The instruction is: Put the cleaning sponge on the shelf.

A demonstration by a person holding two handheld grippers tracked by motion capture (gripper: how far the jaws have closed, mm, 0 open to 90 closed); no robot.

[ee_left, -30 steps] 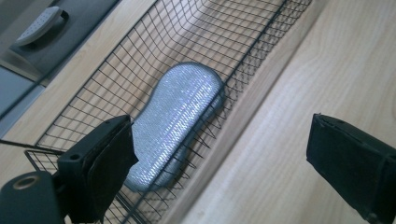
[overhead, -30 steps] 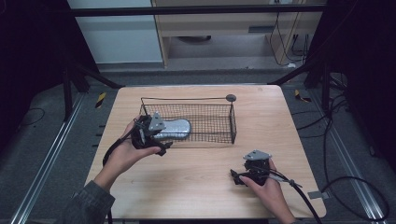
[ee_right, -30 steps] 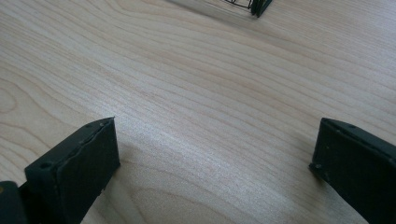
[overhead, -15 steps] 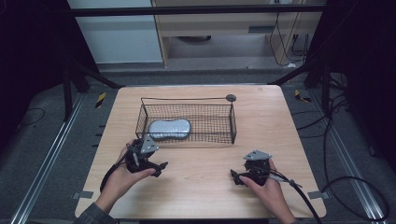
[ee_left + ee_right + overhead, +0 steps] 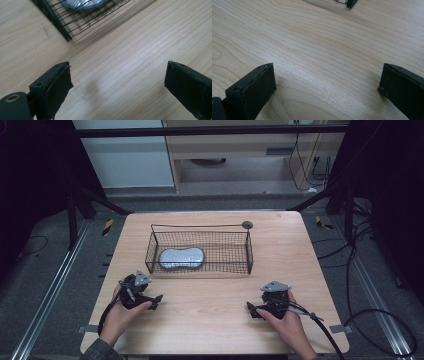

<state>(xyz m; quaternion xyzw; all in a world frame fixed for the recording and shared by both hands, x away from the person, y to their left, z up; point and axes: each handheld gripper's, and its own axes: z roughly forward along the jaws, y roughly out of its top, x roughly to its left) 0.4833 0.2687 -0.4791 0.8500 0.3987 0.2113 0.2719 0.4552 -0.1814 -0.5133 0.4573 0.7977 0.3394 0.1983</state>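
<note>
A black wire basket stands on the wooden table and holds a grey, bean-shaped object. In the left gripper view the basket's corner and the grey object show at the top. My left gripper rests on the table in front of the basket's left end, open and empty. At the front right my right gripper lies on the table, its jaws wide apart over bare wood. A basket corner peeks in at the top of the right gripper view.
A small dark round knob ends the basket's thin handle wire at the back right. Cables trail from the right gripper off the table's front edge. Metal rails and a shelf unit lie beyond the table.
My left gripper has let go of the grey object in the basket and drawn back toward the front left of the table, open. The right gripper has stayed put.
</note>
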